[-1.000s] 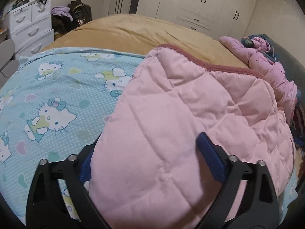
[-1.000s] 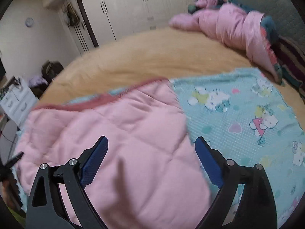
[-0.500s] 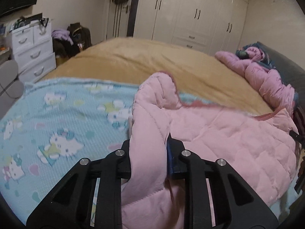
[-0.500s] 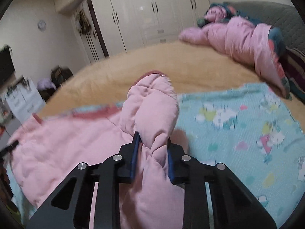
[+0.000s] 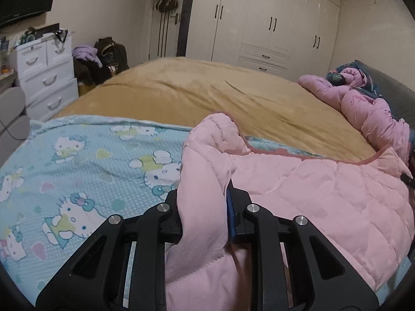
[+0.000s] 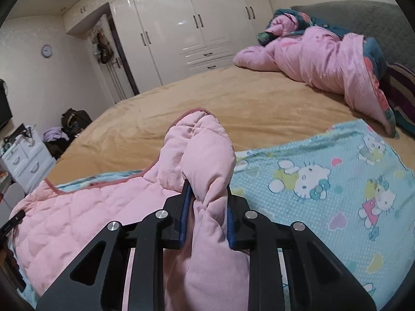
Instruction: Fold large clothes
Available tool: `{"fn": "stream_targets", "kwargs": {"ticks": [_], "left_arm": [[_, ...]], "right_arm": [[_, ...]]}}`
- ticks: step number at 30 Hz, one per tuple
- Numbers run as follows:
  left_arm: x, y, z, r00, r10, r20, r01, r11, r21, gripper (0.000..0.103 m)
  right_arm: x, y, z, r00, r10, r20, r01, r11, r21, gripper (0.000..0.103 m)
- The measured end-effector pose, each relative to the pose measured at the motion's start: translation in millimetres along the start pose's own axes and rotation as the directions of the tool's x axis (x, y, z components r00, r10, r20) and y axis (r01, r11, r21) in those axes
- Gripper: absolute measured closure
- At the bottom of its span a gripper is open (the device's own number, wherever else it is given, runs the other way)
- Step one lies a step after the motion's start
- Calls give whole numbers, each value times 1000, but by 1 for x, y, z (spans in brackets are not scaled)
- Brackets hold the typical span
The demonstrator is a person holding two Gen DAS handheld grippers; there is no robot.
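so both grippers just clamped down: left gripper and right gripper each pinch a bunched edge of the pink quilted garment at lower centre frame; 2 grips set, looks ready to lift and fold over the cartoon-cat sheet

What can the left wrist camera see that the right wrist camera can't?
Only the left wrist view shows the left gripper pinching the quilted pink garment.

Only the right wrist view shows the round wall clock and the right gripper pinching a bunched fold of that garment.

Both show the blue cartoon-cat sheet, tan bedspread, white wardrobe and white drawer unit.
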State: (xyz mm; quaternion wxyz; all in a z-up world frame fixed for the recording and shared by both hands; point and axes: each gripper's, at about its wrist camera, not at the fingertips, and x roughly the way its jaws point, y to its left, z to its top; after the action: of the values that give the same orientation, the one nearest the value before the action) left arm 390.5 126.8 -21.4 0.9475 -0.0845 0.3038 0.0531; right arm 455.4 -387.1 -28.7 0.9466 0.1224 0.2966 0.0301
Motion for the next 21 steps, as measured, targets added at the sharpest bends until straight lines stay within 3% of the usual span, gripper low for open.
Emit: {"fn": "stream_targets", "kwargs": {"ticks": [12,21], "left_arm": [[36,12,-22,994,11,-108,-13,1000,-24,82],[41,18,-29,992,-24,-124,16,998,-67,81]], "right_arm": [[38,-29,-36,988,-46,-144,61,993,98,73],[45,-32,-45,983,-52,-177,73,991,112,68]]}}
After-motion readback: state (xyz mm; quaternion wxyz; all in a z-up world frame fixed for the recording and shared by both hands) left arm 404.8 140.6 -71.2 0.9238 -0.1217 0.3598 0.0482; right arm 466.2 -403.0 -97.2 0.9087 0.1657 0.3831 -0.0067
